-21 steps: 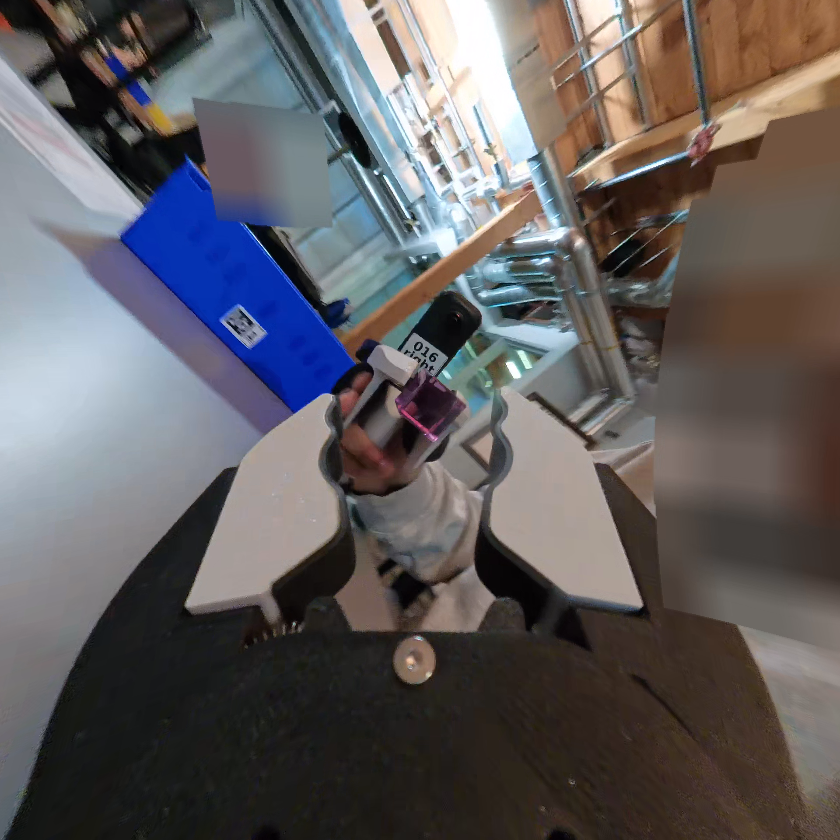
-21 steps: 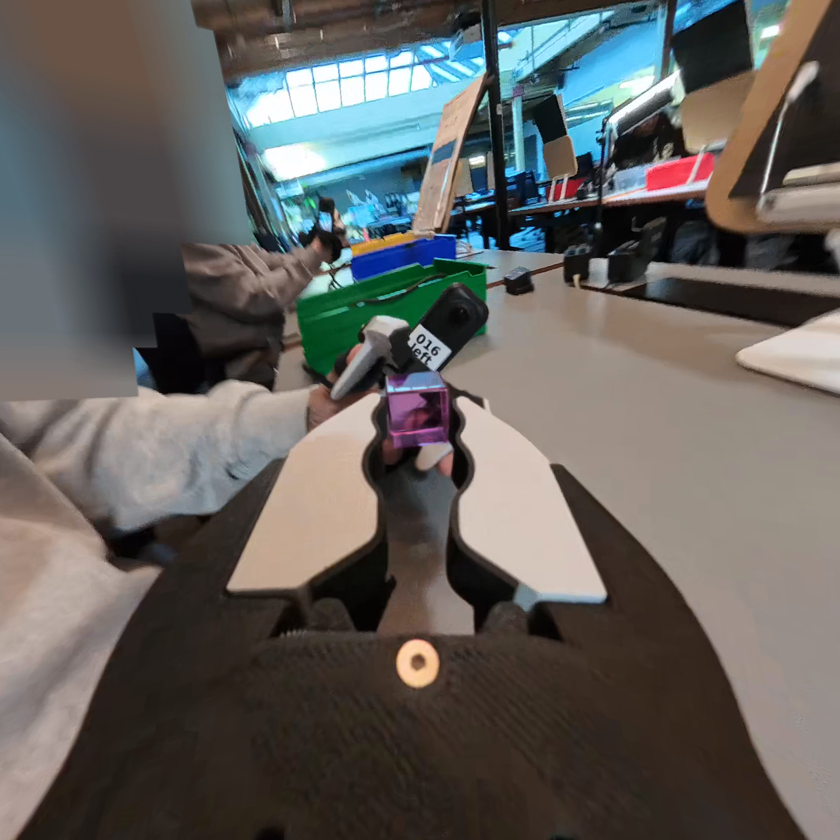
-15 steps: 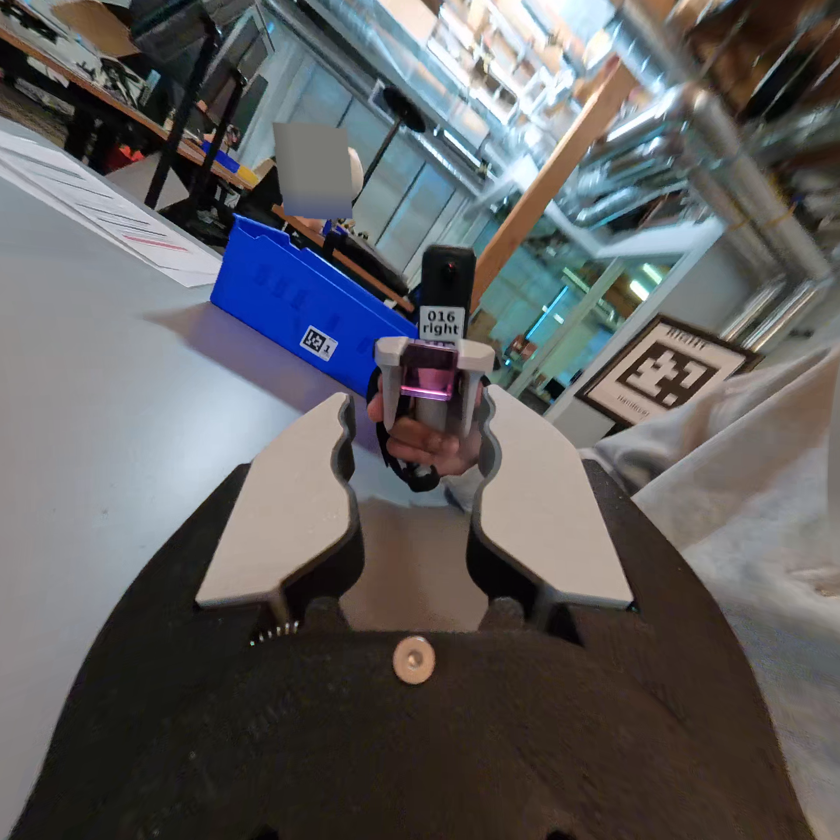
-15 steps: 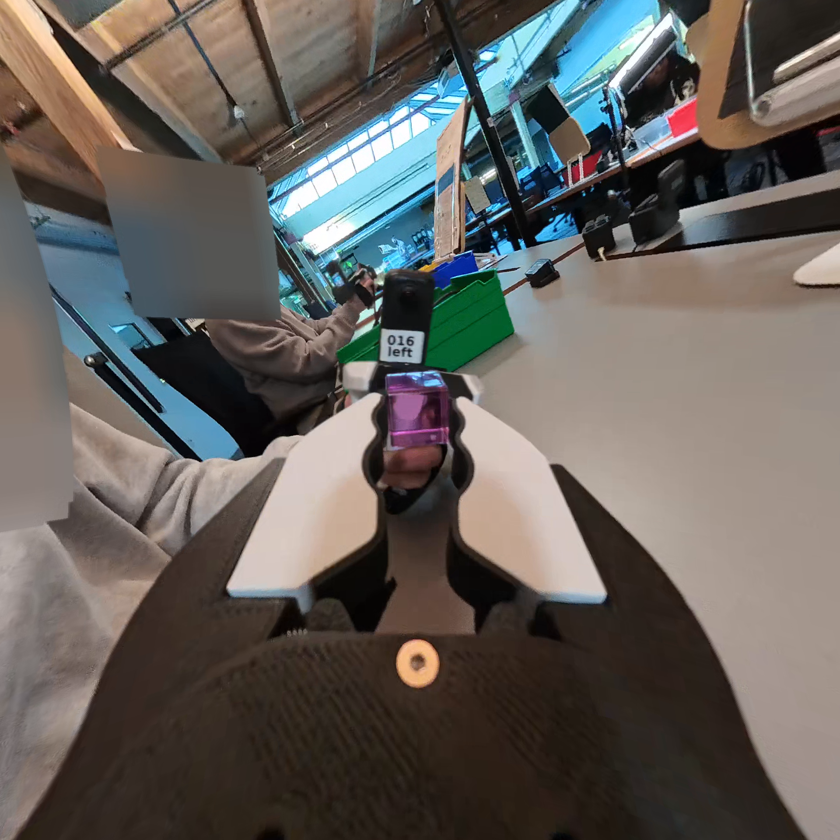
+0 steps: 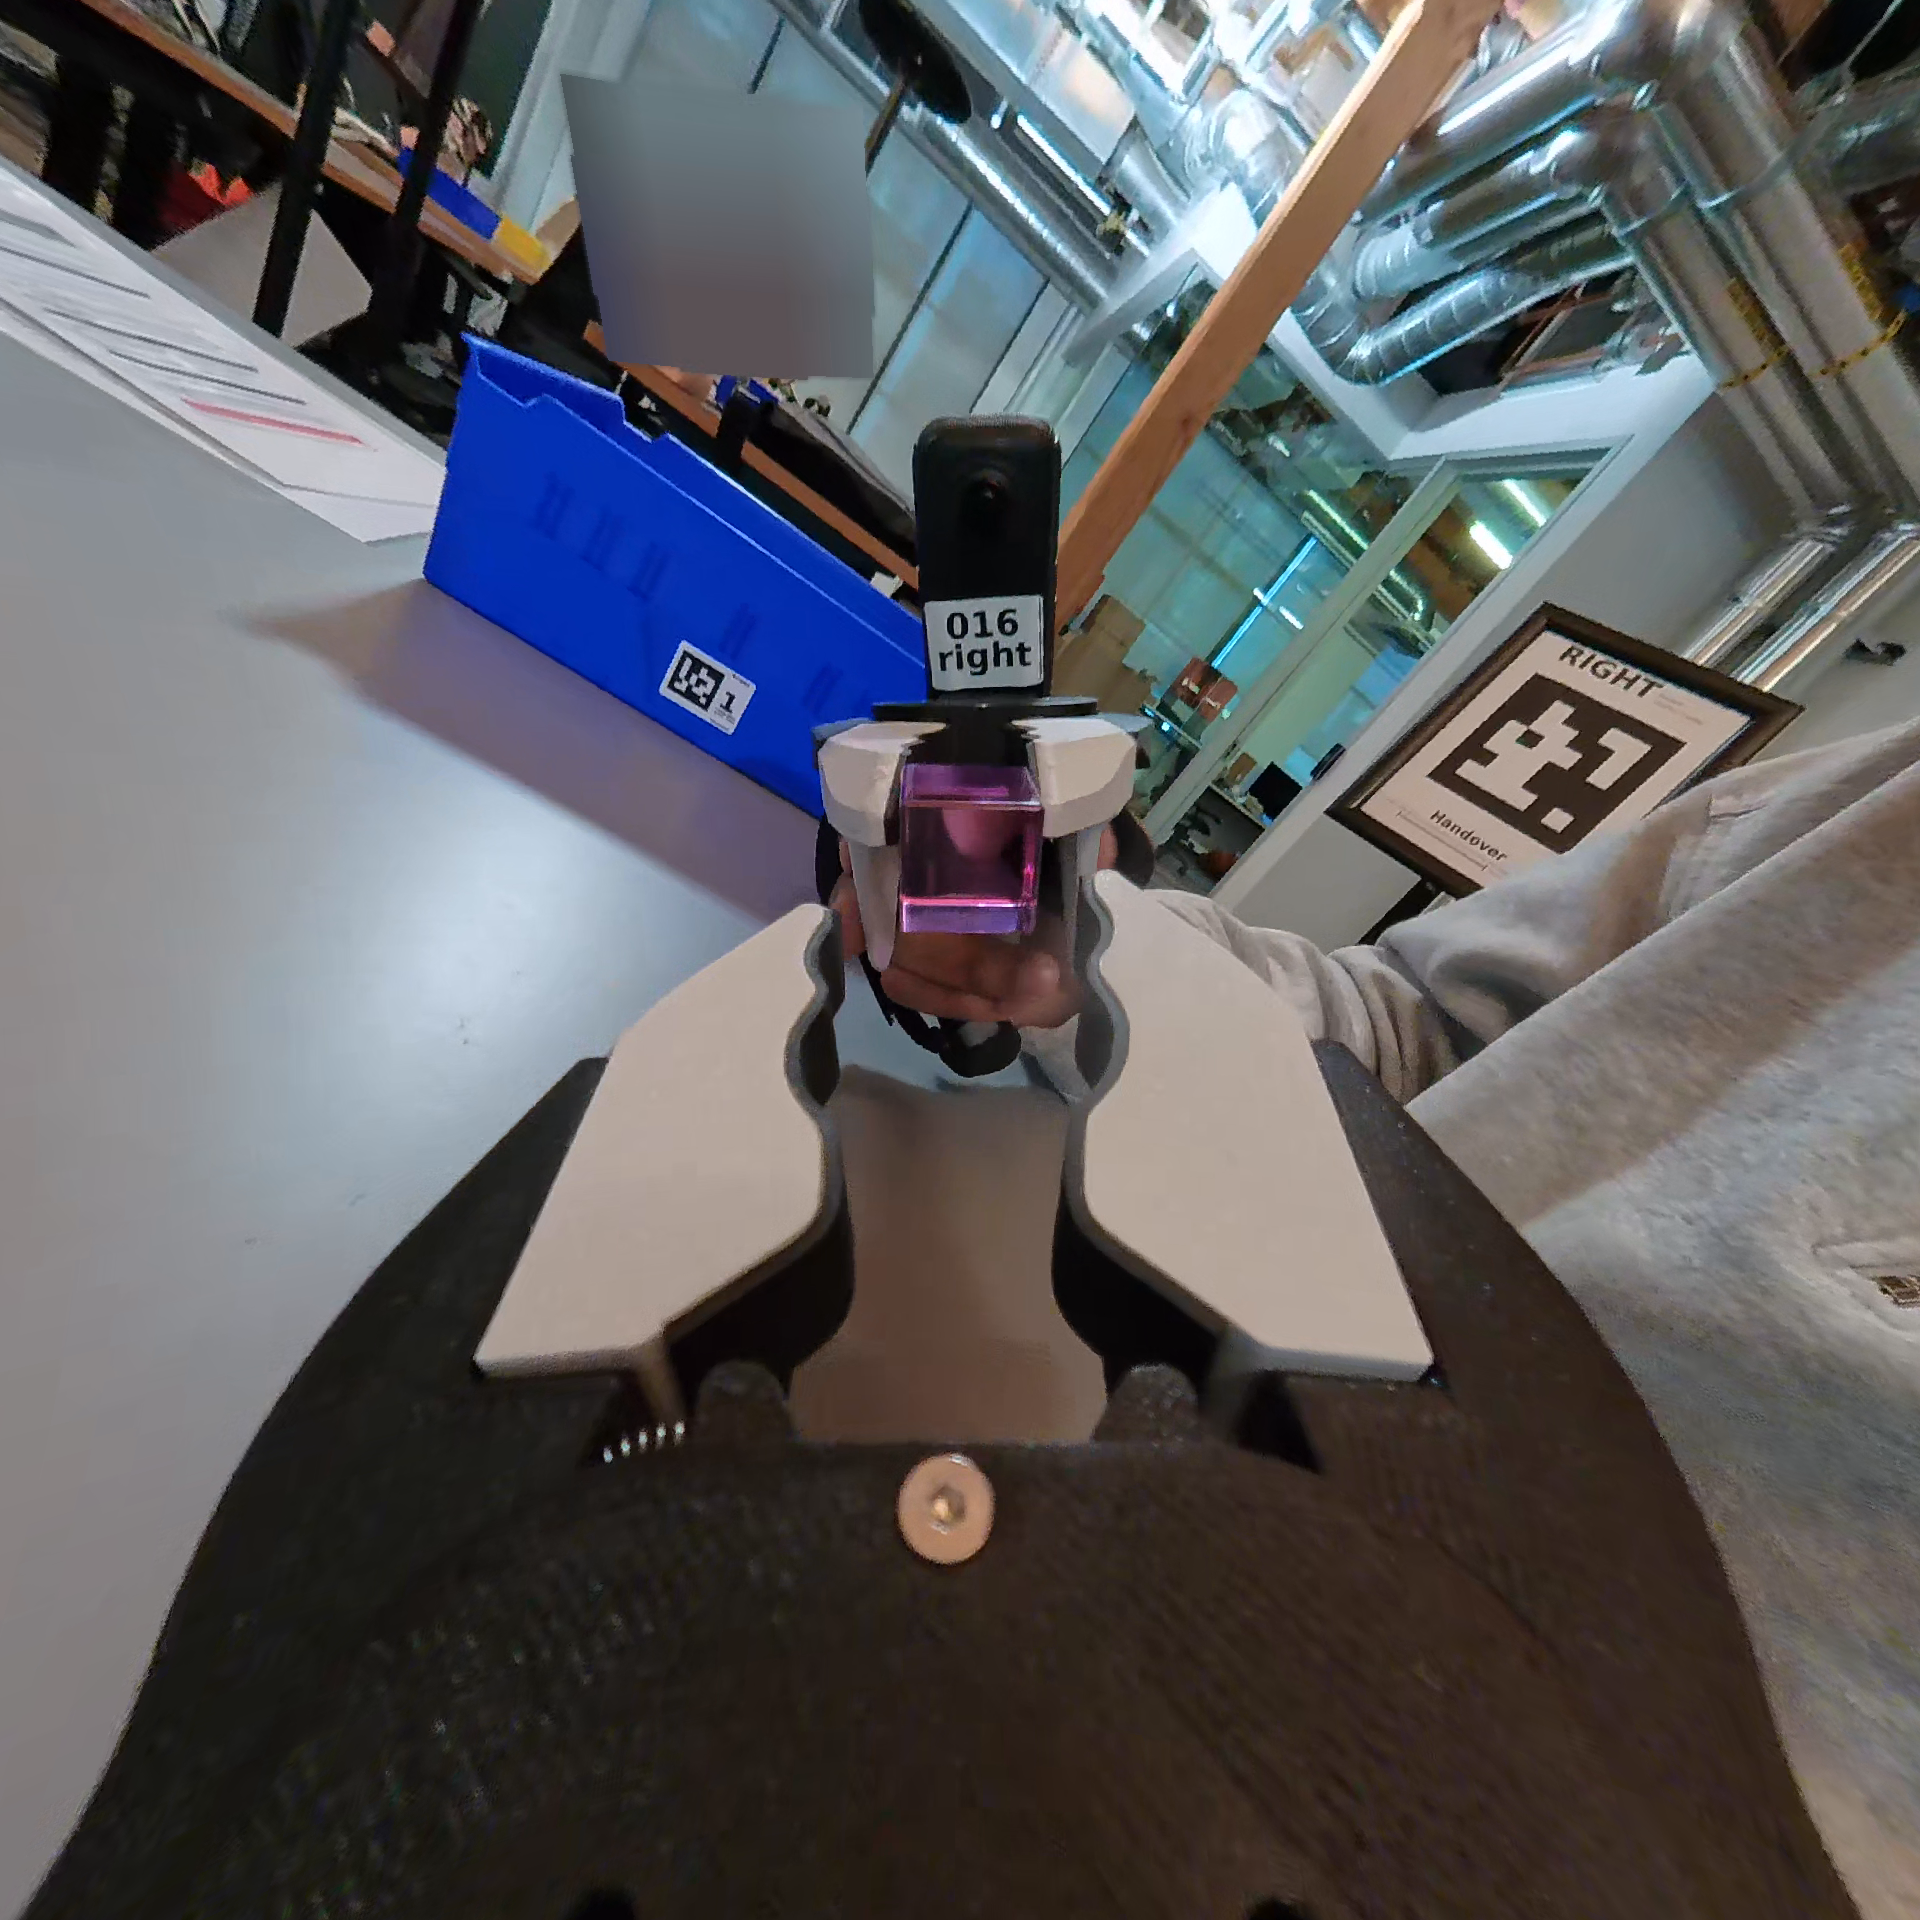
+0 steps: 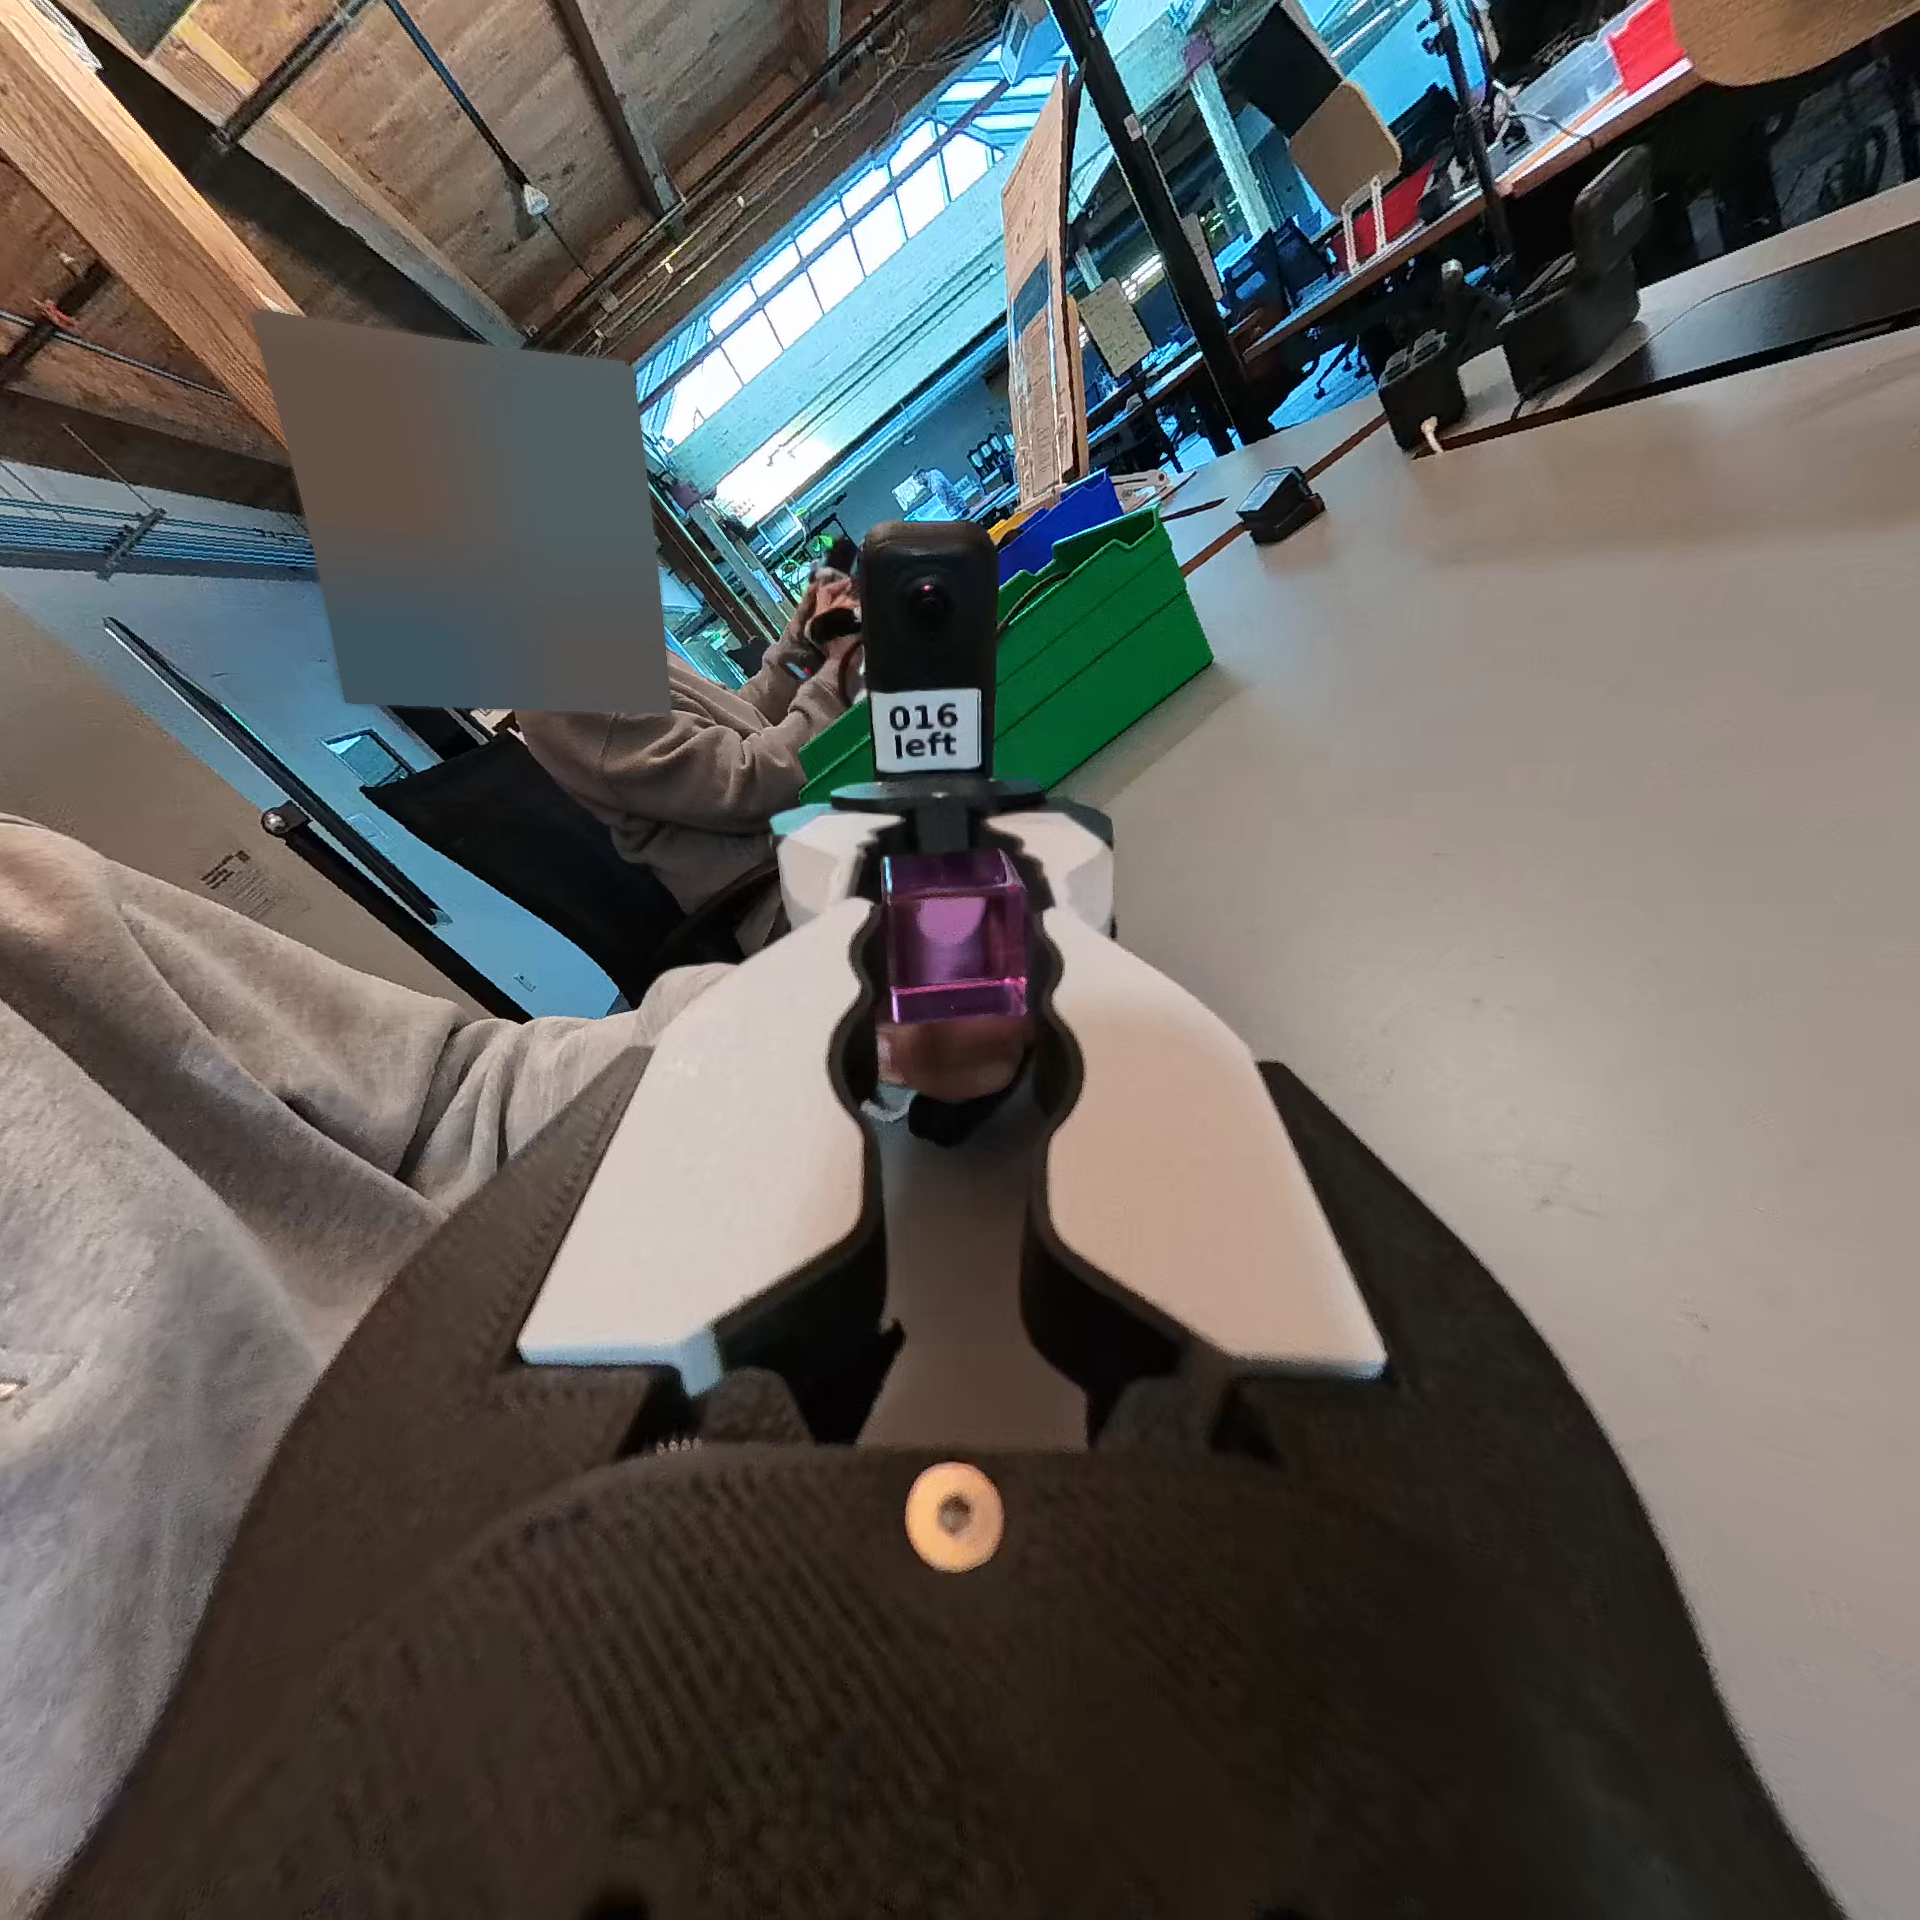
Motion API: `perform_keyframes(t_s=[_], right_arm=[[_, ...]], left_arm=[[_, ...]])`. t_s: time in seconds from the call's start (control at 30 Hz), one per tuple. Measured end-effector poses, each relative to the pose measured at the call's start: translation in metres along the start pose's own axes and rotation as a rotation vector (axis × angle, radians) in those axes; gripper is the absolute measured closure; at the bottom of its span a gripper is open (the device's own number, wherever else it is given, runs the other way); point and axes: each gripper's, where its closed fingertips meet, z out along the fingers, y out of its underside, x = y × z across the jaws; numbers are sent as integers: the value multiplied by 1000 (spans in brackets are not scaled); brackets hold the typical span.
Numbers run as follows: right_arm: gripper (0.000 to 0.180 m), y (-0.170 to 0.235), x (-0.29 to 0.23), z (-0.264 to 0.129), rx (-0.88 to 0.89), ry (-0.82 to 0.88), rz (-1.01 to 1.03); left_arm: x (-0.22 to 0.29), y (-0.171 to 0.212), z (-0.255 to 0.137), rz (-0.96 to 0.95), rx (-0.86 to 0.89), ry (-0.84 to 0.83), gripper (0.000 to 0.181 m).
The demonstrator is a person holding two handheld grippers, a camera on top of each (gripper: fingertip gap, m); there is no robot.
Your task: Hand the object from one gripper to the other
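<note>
A clear purple cube (image 6: 951, 951) is gripped between the white fingers of my right gripper (image 6: 951, 935), above the grey table (image 6: 1507, 831). In the left wrist view the same cube (image 5: 968, 857) shows head-on, held by the right gripper (image 5: 966, 800), whose camera stands upright above it. My left gripper (image 5: 958, 914) is open and empty; the cube sits just ahead of its fingertips, in line with the gap. In the right wrist view the left gripper (image 6: 940, 847) faces me, its white fingers (image 6: 821, 868) spread either side of the cube's far end.
A blue bin (image 5: 644, 582) stands on the table behind the right gripper, with paper sheets (image 5: 156, 343) to its left. A green bin (image 6: 1091, 644) and a small black device (image 6: 1283, 504) lie farther off. A person (image 6: 675, 769) sits at left. A framed marker sign (image 5: 1538, 748) stands at right. Less than 4 cm separates the two grippers' tips.
Both grippers have swung level to face each other and drawn closer. The cube stays in the right gripper and now sits at the left gripper's fingertips.
</note>
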Motion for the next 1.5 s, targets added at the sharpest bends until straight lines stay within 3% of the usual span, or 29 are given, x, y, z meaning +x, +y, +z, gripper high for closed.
perform_keyframes(t_s=[0.17, 0.27, 0.43, 0.47, 0.57, 0.67, 0.8, 0.87, 1.17, 1.5], right_arm=[[154, 3, -2, 3, -5, -2, 6], [154, 4, -1, 5, 1, 11, 10], [154, 2, -3, 4, 14, -14, 2], [151, 1, -3, 4, 18, -14, -16], [118, -7, 0, 1, 64, 33, -122], [111, -14, -6, -4, 76, 66, -346], [120, 3, -7, -5, -51, 149, -826], [128, 11, -2, -5, -107, 183, -955], [141, 16, -11, -7, -135, 119, -990], [152, 21, -9, -4, -173, 135, -1000]], left_arm=[[-1, 1, 3, 8, 5, -26, 140], [2, 3, 4, 2, -5, -7, 152], [4, 0, 4, 9, -1, -5, 152], [3, -1, 4, -10, 11, -3, 152], [1, -4, 1, -64, 43, 12, 152], [1, -7, -2, -101, 60, 31, 152], [5, -4, 0, -202, 47, 100, 152], [7, -2, 2, -241, 36, 130, 152], [11, 17, 8, -365, -76, 191, 152], [12, 15, 10, -414, -51, 227, 152]])
